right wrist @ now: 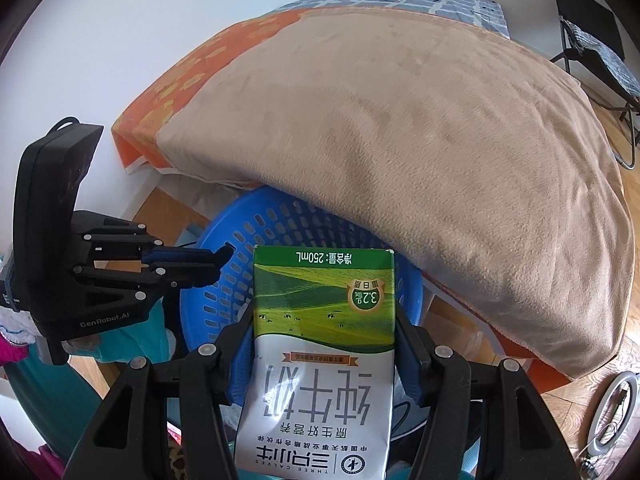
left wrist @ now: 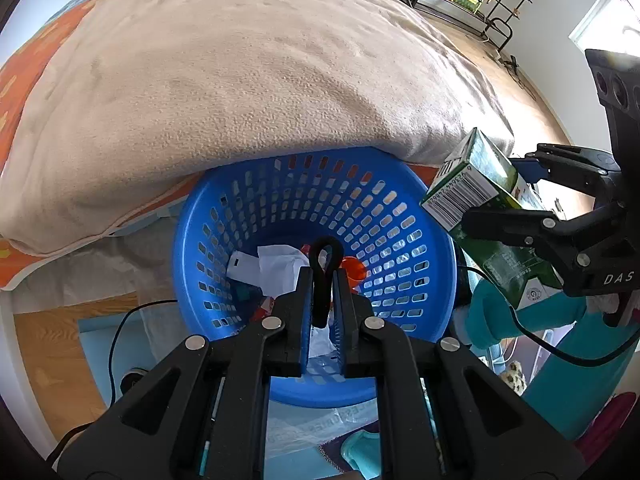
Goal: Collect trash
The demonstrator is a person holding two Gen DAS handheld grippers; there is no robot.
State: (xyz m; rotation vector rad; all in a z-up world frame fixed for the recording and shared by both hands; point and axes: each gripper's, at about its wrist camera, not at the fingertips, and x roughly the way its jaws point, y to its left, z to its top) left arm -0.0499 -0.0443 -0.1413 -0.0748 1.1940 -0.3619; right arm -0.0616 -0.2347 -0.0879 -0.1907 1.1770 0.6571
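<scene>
A blue perforated basket (left wrist: pixel 420 240) stands on the floor against the bed and holds white paper (left wrist: pixel 276 268), an orange item (left wrist: pixel 356 268) and other scraps. My left gripper (left wrist: pixel 323 276) is over the basket's opening, shut on a thin black loop (left wrist: pixel 325 246) that sticks up past the fingertips. At the right, my right gripper (left wrist: pixel 516 192) is shut on a green and white milk carton (left wrist: pixel 480 184) held just beyond the basket's rim. In the right wrist view the carton (right wrist: pixel 320 288) fills the jaws of the right gripper (right wrist: pixel 324 320), above the basket (right wrist: pixel 224 300), with the left gripper (right wrist: pixel 222 258) to its left.
The bed with a tan blanket (left wrist: pixel 240 80) overhangs the basket's far side. A black cable (left wrist: pixel 120 320) runs over the wood floor at the left. Teal clothing (left wrist: pixel 500 312) lies close on the right. A ring light (right wrist: pixel 612 408) and a folding chair (right wrist: pixel 592 40) stand further off.
</scene>
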